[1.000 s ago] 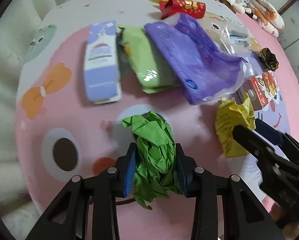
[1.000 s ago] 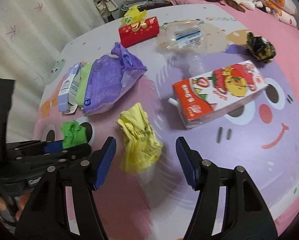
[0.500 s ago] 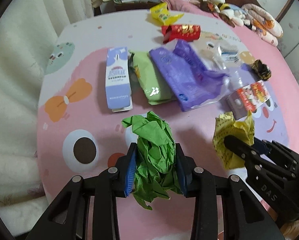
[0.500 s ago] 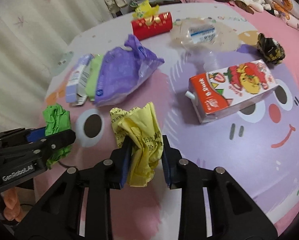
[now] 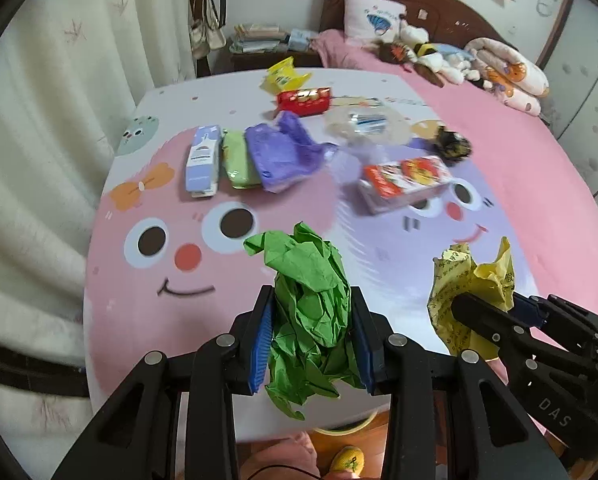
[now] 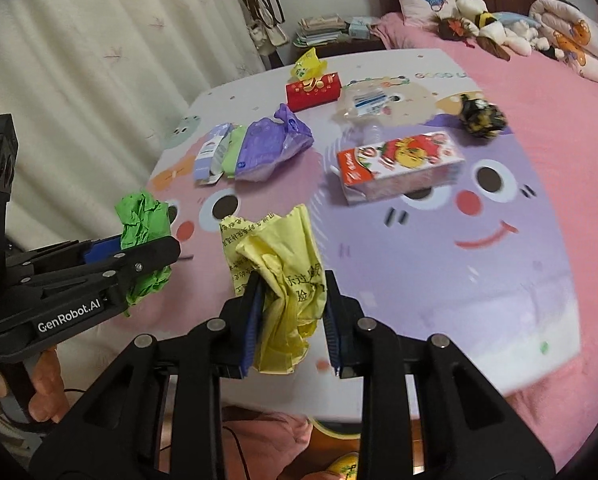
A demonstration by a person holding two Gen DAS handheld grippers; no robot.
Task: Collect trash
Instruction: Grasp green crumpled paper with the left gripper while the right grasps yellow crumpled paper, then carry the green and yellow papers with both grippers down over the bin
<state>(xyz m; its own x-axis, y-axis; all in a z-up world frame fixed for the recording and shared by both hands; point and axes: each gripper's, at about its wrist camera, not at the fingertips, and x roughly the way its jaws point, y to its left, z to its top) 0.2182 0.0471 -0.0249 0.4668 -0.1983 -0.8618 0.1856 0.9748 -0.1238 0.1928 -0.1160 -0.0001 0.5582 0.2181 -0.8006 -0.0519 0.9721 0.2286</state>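
The left gripper (image 5: 311, 344) is clamped on a crumpled green paper wad (image 5: 307, 312), its blue-padded fingers (image 5: 261, 344) pressed into both sides, with paper bulging above and hanging below them. The wad is held off the table, above its near edge. Just to its right, the right gripper (image 6: 291, 320) is closed narrowly on a crumpled yellow wrapper (image 6: 283, 272) printed with dark characters; the wrapper sticks up past the pads and droops beneath them, also clear of the tabletop. In the right wrist view a person's hand (image 6: 39, 384) grips the left tool's handle at the lower left.

Below both tools lies the round table (image 5: 139, 320), covered with a cartoon-face cloth, pink on the left and lilac on the right. Further in, right of centre, a red-and-white juice carton (image 6: 399, 164) lies on its side. Left of it, in a row and touching one another, lie a pale blue box (image 5: 203, 160), a green packet (image 5: 239, 160) and a purple plastic bag (image 5: 283, 152). Beyond the carton sit a black-and-yellow crumpled wrapper (image 6: 479, 118) and a clear plastic bag (image 6: 371, 100) with a blue-and-white label. Near the far edge rest a red packet (image 5: 305, 100) and, just behind it, a small yellow packet (image 5: 285, 76). Past the table are a cream curtain (image 5: 59, 80) and a bed (image 5: 479, 92) with soft toys.
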